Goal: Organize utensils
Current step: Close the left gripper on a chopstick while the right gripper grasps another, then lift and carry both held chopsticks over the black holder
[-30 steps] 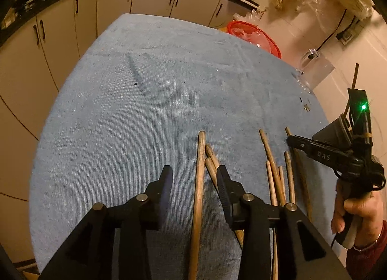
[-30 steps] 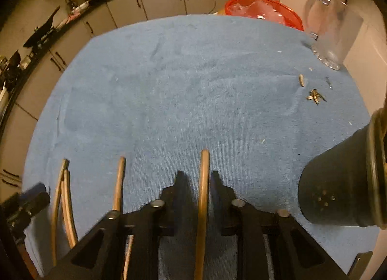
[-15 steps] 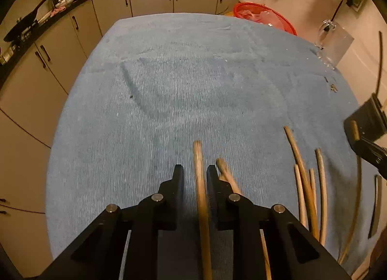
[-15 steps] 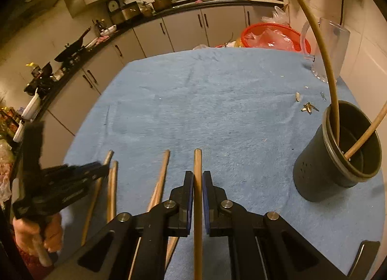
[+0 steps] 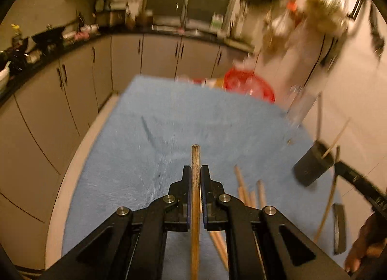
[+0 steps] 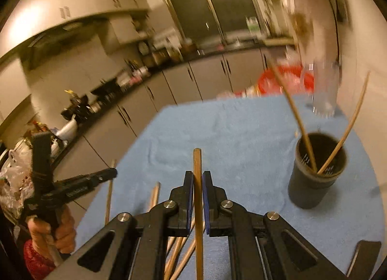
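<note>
My left gripper [image 5: 196,173] is shut on a wooden chopstick [image 5: 195,159] and holds it lifted above the blue towel [image 5: 169,135]. My right gripper [image 6: 197,178] is shut on another wooden chopstick [image 6: 197,161], also lifted. A dark round utensil holder [image 6: 314,173] stands at the right with two chopsticks [image 6: 300,120] leaning in it; it also shows in the left wrist view [image 5: 312,166]. Several loose chopsticks [image 5: 244,190] lie on the towel below the grippers. The left gripper shows in the right wrist view [image 6: 113,173].
A red basket [image 5: 249,84] and a clear glass jug [image 6: 324,86] stand at the far right of the table. Kitchen cabinets [image 5: 72,91] run along the left and back. The table's left edge [image 5: 72,183] is close.
Both grippers have risen and tilted up from the towel, each carrying its chopstick. The left gripper closed on its chopstick. The utensil holder came into view.
</note>
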### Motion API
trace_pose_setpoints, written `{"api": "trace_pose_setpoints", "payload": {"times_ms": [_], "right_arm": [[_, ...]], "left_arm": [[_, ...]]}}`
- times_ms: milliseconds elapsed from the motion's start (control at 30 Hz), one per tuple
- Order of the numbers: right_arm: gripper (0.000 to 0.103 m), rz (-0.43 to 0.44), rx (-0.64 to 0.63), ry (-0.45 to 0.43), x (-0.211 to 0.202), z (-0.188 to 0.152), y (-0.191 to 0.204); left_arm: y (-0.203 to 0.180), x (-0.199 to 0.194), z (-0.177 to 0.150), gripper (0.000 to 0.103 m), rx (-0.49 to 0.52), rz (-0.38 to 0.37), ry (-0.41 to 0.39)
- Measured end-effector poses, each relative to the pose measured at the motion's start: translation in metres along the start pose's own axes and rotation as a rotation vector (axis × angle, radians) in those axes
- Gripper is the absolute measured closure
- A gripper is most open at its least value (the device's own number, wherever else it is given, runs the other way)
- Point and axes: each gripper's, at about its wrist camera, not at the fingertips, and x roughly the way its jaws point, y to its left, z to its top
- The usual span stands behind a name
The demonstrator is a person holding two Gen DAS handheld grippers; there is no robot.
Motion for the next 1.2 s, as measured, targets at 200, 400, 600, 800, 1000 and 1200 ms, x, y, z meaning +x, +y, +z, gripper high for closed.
{"api": "trace_pose_setpoints", "payload": {"times_ms": [200, 400, 600, 800, 1000, 1200], "right_arm": [[0.095, 0.019, -0.019, -0.110, -0.039, -0.010, 0.010], [0.095, 0.017, -0.004, -0.138, -0.055, -0.017, 0.008], [0.095, 0.011, 0.015, -0.169, -0.067, -0.015, -0.003], [0.095, 0.008, 0.036, -0.190, -0.076, -0.014, -0.011], [0.095, 0.003, 0.047, -0.203, -0.083, -0.011, -0.014], [0.095, 0.000, 0.052, -0.209, -0.087, -0.011, -0.014]], "left_arm": [[-0.024, -0.048, 0.000, 0.096, 0.031, -0.039, -0.093], [-0.035, -0.073, -0.004, 0.096, 0.052, -0.037, -0.117], [-0.039, -0.082, -0.004, 0.096, 0.057, -0.031, -0.127], [-0.040, -0.088, -0.005, 0.096, 0.055, -0.032, -0.127], [-0.041, -0.094, -0.004, 0.096, 0.061, -0.037, -0.134], [-0.040, -0.098, -0.003, 0.096, 0.062, -0.045, -0.137]]}}
